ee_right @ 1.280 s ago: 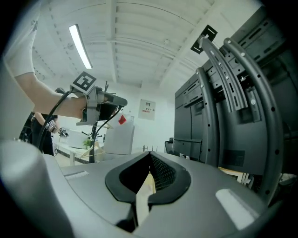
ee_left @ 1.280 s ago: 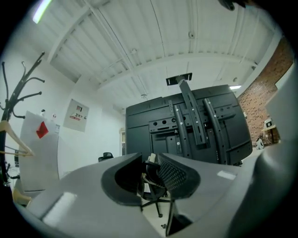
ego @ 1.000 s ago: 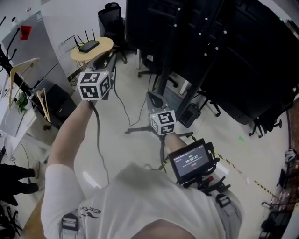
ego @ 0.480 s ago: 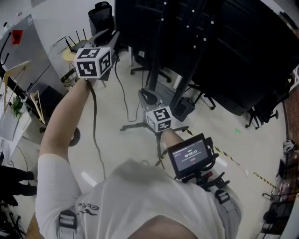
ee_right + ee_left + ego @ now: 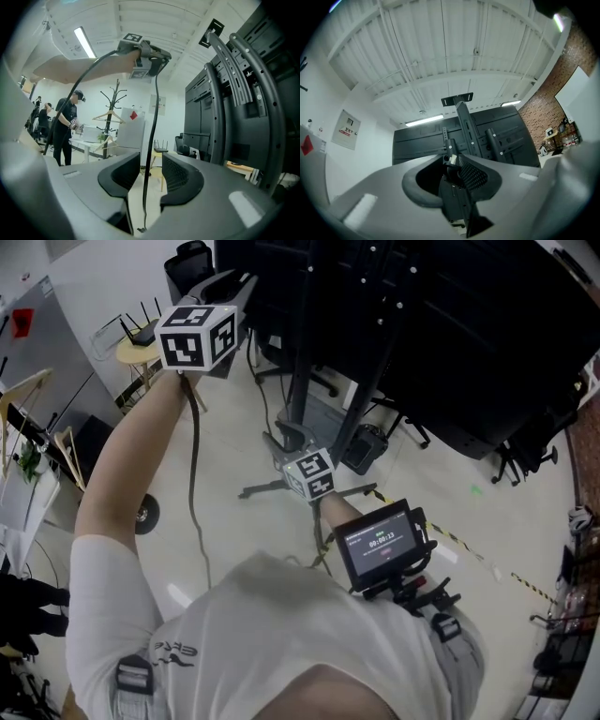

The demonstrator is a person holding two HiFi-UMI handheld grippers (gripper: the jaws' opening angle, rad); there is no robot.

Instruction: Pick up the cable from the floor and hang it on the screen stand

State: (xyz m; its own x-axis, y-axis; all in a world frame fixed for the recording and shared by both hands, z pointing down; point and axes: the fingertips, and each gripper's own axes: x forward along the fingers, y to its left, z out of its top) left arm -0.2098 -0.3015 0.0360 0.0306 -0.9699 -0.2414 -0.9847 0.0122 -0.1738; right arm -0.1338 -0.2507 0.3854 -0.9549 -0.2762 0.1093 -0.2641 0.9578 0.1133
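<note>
My left gripper (image 5: 225,292) is raised high at the upper left of the head view, close to the black screen (image 5: 441,324). It is shut on the black cable's (image 5: 194,474) thick end (image 5: 454,206); the cable hangs from it past my arm. The screen stand's (image 5: 300,362) post and brackets (image 5: 234,84) rise just beyond both grippers. My right gripper (image 5: 151,176) sits lower, near the stand's feet (image 5: 272,489). Its jaws are opening, and the cable (image 5: 147,187) hangs loose between the pads without touching them.
A round table with a router (image 5: 139,334) stands at the far left, office chairs (image 5: 187,259) behind it. A coat rack with wooden hangers (image 5: 110,112) and a person (image 5: 65,126) are across the room. Yellow-black tape (image 5: 469,545) marks the floor at right.
My left gripper has risen and moved closer to the screen, carrying the cable with it. My right gripper has shifted a little to the left, toward the stand's feet.
</note>
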